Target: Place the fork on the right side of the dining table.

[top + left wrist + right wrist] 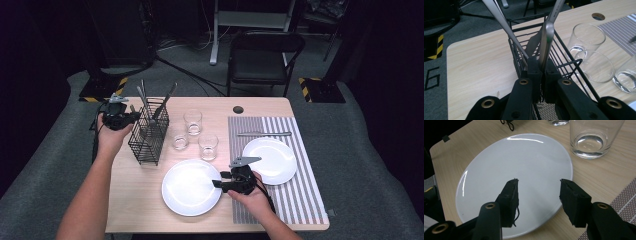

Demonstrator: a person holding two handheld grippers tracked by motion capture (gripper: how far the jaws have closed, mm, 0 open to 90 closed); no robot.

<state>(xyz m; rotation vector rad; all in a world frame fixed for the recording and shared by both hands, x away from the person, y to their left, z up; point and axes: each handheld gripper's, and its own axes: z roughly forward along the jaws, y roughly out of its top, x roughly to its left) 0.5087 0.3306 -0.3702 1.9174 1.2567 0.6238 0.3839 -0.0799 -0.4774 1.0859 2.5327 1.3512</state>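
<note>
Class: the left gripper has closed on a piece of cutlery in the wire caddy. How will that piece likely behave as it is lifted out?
The cutlery piece looks like polished metal, so probably stiff but slippery between the left gripper pads. Gripped low, its long handle may pivot. It could snag the wire caddy or neighbouring utensils.

A light wooden table (135,200) carries a striped placemat (310,195) along its right side. Left of the placemat sit a white plate (190,187), three glasses (192,121) and — farthest from it — a black wire caddy (148,137). A cable hole (238,109) lies just behind the placemat's far corner.
</note>
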